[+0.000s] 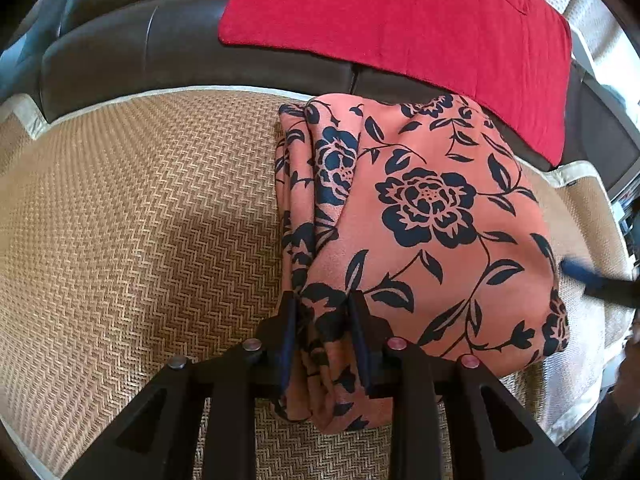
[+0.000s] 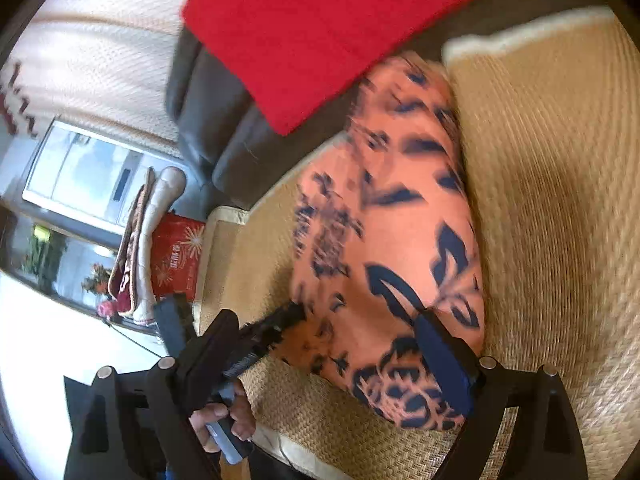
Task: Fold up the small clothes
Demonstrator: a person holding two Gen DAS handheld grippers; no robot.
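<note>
Plainly, the folded floral garment (image 1: pixel 420 216) lies on the woven mat (image 1: pixel 140 220) by the sofa (image 1: pixel 160 48), and its loose folded edge could spring open if dragged. The left gripper (image 1: pixel 324 316) has narrow fingers with bunched cloth between them, seemingly barely pinched. The right gripper (image 2: pixel 304 328) stands wide open, holding nothing, one finger over the blurred garment.

A home living room: a dark leather sofa (image 1: pixel 160 52) topped with a woven seat mat (image 1: pixel 140 220) and a red towel (image 1: pixel 400 16), a cream throw (image 2: pixel 100 40) over its arm, beside a glass-fronted cabinet (image 2: pixel 80 176) and a red gift bag (image 2: pixel 176 256).
</note>
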